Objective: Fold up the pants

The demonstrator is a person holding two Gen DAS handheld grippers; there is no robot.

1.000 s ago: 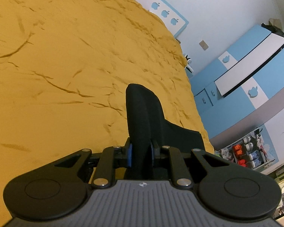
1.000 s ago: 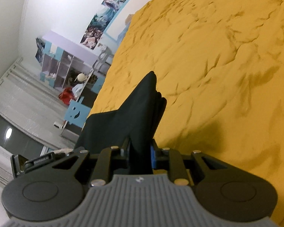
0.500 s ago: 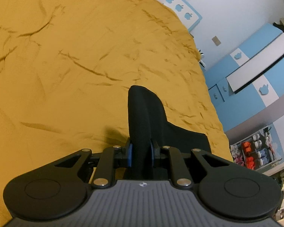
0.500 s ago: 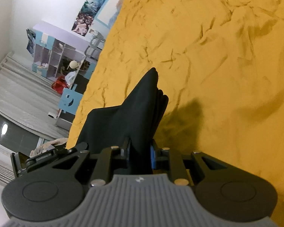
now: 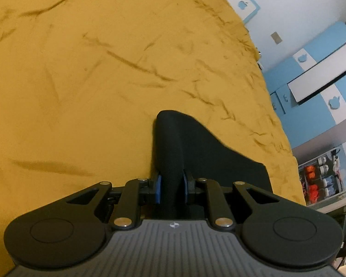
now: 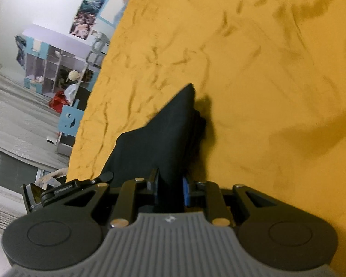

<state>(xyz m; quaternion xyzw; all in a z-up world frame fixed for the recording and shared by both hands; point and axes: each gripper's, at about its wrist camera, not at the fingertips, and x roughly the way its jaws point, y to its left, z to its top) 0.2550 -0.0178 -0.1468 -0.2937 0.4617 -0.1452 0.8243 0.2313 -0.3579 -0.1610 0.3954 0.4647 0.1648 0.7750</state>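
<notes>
The black pants [image 5: 196,147] hang as a bunched fold over a mustard-yellow bed cover [image 5: 92,69]. My left gripper [image 5: 171,188] is shut on a thick ridge of this cloth, which sticks out past the blue pads and spreads off to the right. In the right wrist view the same black pants [image 6: 159,138] rise to a point, and my right gripper [image 6: 171,191] is shut on the cloth, which spreads off to the left. The pants cast a shadow on the yellow cover [image 6: 265,80] close beneath. The rest of the pants is hidden behind the grippers.
The bed's right edge borders a blue and white wardrobe [image 5: 316,87] and a shelf of small items [image 5: 323,177]. In the right wrist view a lilac shelf unit [image 6: 55,64], a blue chair back [image 6: 69,120] and the other gripper's handle [image 6: 64,189] lie beyond the bed's left edge.
Both grippers have sunk toward the yellow cover with the pants still held. The cover now looks closer and larger, and the pants' shadow has drawn in close beside the cloth.
</notes>
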